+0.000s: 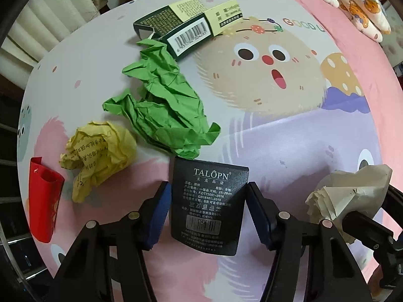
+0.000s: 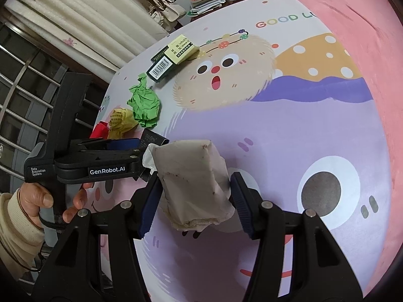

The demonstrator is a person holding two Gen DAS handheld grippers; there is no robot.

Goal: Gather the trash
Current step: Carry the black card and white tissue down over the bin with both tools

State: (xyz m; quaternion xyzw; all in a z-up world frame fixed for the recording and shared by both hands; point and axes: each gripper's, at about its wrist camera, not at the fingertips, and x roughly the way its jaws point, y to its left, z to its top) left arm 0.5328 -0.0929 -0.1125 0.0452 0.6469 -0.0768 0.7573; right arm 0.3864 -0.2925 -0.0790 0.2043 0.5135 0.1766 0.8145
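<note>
The left gripper (image 1: 209,211) straddles a flat, glossy black card (image 1: 209,206) on the cartoon-print bedsheet (image 1: 289,146), blue ribbed pads at both edges, contact uncertain; crumpled green paper (image 1: 163,105) lies at twelve o'clock; the right gripper (image 2: 192,198) clamps a creased beige paper wad (image 2: 194,181).

You see a black TALOPN card (image 1: 209,203) flat on the bedsheet (image 1: 289,146), with crumpled green paper (image 1: 163,105), yellow paper (image 1: 98,151), a red packet (image 1: 44,198), a green box (image 1: 181,30) and a grey-white wad (image 2: 194,181).
</note>
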